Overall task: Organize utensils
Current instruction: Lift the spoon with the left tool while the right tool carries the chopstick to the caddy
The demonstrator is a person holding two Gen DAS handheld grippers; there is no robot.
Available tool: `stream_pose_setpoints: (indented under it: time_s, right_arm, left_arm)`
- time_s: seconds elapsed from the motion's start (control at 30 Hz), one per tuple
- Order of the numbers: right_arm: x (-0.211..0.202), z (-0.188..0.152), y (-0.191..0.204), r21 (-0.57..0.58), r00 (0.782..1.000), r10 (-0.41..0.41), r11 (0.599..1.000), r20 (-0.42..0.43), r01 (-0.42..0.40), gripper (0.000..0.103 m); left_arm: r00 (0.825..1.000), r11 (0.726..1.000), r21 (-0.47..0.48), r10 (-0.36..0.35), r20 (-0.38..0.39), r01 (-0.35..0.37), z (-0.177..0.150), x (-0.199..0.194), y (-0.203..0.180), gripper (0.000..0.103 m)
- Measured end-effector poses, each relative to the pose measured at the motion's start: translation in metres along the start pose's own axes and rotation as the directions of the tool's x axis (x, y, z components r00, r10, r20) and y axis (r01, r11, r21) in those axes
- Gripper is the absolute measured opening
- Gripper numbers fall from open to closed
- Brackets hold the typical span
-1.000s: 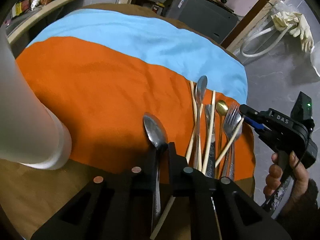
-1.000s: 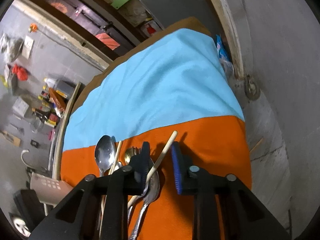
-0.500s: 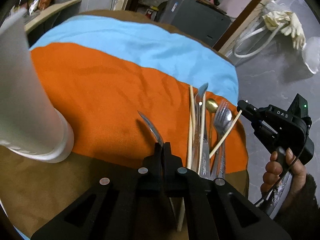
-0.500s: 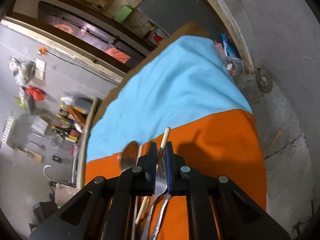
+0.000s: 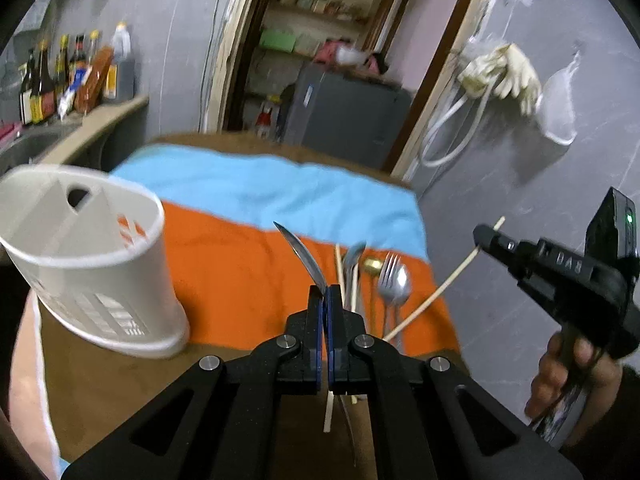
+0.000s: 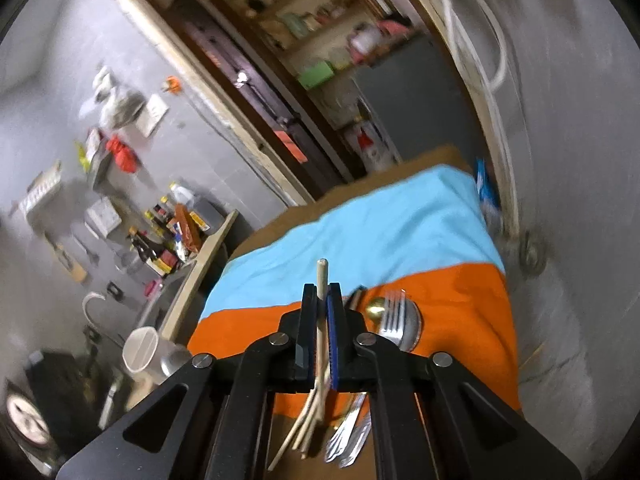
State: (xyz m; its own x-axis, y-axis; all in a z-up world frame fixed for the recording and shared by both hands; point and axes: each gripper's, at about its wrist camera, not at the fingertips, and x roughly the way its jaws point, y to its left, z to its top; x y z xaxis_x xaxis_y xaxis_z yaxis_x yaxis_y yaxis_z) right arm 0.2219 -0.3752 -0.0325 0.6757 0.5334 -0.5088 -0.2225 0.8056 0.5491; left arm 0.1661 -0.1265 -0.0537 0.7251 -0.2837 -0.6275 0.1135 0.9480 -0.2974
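My left gripper (image 5: 325, 292) is shut on a steel spoon (image 5: 298, 252), whose bowl sticks up edge-on above the orange cloth (image 5: 232, 272). The white utensil holder (image 5: 92, 264) stands to its left, close by and apart from it. My right gripper (image 6: 321, 296) has its jaws closing tight on a wooden chopstick (image 6: 322, 276), the pads pressing on it. In the left wrist view that gripper (image 5: 486, 236) hangs off the table's right edge with the chopstick (image 5: 440, 288) slanting down from it. A fork (image 5: 390, 280), a gold spoon (image 5: 372, 265) and more chopsticks (image 5: 340, 268) lie on the cloth.
A light blue cloth (image 5: 260, 188) covers the far half of the round table. The holder (image 6: 140, 350) shows small at lower left in the right wrist view. A person's hand (image 5: 568, 376) grips the right tool. A counter with bottles (image 5: 72, 80) runs along the left wall.
Both grippers closed and rose. The spoon came up off the orange cloth in the left jaws. The chopstick left the utensil pile in the right jaws. Both views tilted up toward the room.
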Motion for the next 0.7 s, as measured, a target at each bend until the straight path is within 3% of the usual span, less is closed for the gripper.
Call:
stream_pose_setpoints:
  time_s: [0.27,0.43,0.57,0.7]
  right_arm:
    - [-0.024,0.003,0.076,-0.13,0.994,0.022,0.991,0.103,-0.008,0.003]
    - [-0.025,0.009,0.125,-0.181,0.981,0.099,0.981,0.17,-0.068,0.003]
    - [-0.016,0.013,0.171,-0.243,0.959,0.183,0.961,0.218,-0.128,0.003]
    - [0.003,0.013,0.21,-0.3,0.94,0.234,0.941,0.247,-0.156,0.003]
  left_arm:
    - [0.991,0.996,-0.011,-0.084,0.107,0.086,0.038,-0.059,0.02,0.0]
    - [0.974,0.994,-0.033,-0.097,0.203,0.106,0.069,-0.109,0.056,0.0]
    - [0.957,0.998,-0.041,-0.024,0.289,0.038,0.094,-0.134,0.1,0.0]
    - [0.923,0.997,-0.059,0.063,0.38,-0.044,0.113,-0.142,0.147,0.0]
